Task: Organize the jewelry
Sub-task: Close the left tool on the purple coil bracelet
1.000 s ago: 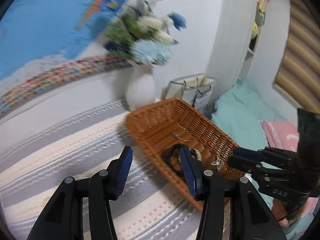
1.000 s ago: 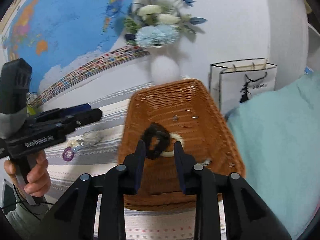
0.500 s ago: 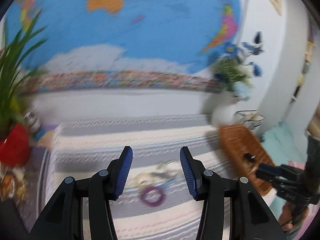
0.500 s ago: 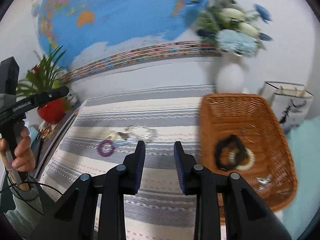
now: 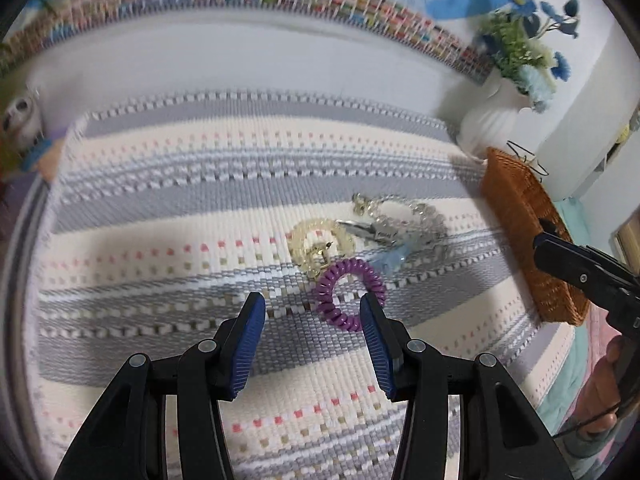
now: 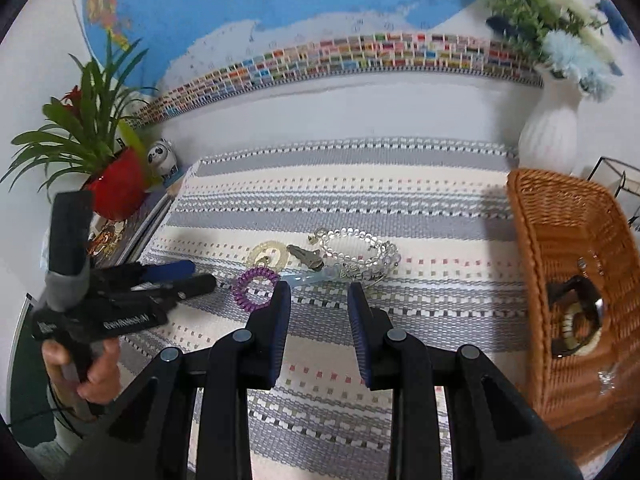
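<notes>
A small pile of jewelry lies mid-mat: a purple coil ring (image 5: 350,295) (image 6: 255,287), a pale yellow coil ring (image 5: 321,247) (image 6: 267,255), a clear bead bracelet (image 5: 416,219) (image 6: 360,254), a metal clip (image 5: 366,231) and a light blue clip (image 6: 306,278). My left gripper (image 5: 312,312) is open, just short of the purple ring; in the right wrist view it (image 6: 196,278) sits left of the pile. My right gripper (image 6: 319,300) is open and empty, just in front of the pile. The wicker basket (image 6: 532,240) (image 5: 516,216) at right holds a black band and a beaded bracelet (image 6: 576,326).
A striped woven mat (image 6: 400,200) covers the table. A white vase of flowers (image 6: 552,128) stands behind the basket. A red-potted plant (image 6: 116,188) and a small panda figure (image 6: 160,158) stand at the back left. A world map hangs on the wall.
Both grippers swung left from the basket to the pile on the mat. My left gripper has come down close to the purple ring. Both stayed open.
</notes>
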Tool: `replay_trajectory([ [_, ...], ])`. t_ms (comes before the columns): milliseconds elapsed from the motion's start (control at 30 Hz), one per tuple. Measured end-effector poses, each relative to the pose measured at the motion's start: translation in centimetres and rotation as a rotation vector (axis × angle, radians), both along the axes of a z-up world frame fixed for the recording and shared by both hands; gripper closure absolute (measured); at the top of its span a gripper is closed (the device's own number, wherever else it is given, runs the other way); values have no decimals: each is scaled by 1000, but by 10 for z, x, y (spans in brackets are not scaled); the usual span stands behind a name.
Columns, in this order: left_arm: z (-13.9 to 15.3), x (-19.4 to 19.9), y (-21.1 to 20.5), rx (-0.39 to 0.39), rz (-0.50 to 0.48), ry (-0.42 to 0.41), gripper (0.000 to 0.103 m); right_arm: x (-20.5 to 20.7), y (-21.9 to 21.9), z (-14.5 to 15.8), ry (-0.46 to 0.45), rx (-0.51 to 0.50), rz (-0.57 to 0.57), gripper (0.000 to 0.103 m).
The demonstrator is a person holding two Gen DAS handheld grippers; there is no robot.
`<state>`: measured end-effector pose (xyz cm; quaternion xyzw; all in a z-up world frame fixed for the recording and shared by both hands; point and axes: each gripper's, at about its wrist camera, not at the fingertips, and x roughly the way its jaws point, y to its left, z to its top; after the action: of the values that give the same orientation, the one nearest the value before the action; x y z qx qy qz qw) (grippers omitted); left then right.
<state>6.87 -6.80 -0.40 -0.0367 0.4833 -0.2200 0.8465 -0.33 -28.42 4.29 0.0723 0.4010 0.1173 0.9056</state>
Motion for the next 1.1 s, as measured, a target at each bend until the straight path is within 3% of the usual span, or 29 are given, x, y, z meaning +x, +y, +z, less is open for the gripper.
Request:
replay_trajectory([
  [200, -20, 12, -17, 24, -8, 40, 56, 25, -12, -14, 62, 33, -36, 71],
  [467, -23, 15, -28, 92, 1, -17, 63, 62, -32, -33, 119, 57, -115, 71],
  [633, -25, 15, -39, 151, 8, -68, 76, 82, -36, -42, 145, 35, -141, 71],
  [700, -26, 13, -40, 166, 12, -81, 91, 84, -38, -48, 162, 38, -144, 71],
  [1100, -26, 10, -15, 174, 73, -84, 91, 102, -39, -66, 183, -20, -165, 71],
])
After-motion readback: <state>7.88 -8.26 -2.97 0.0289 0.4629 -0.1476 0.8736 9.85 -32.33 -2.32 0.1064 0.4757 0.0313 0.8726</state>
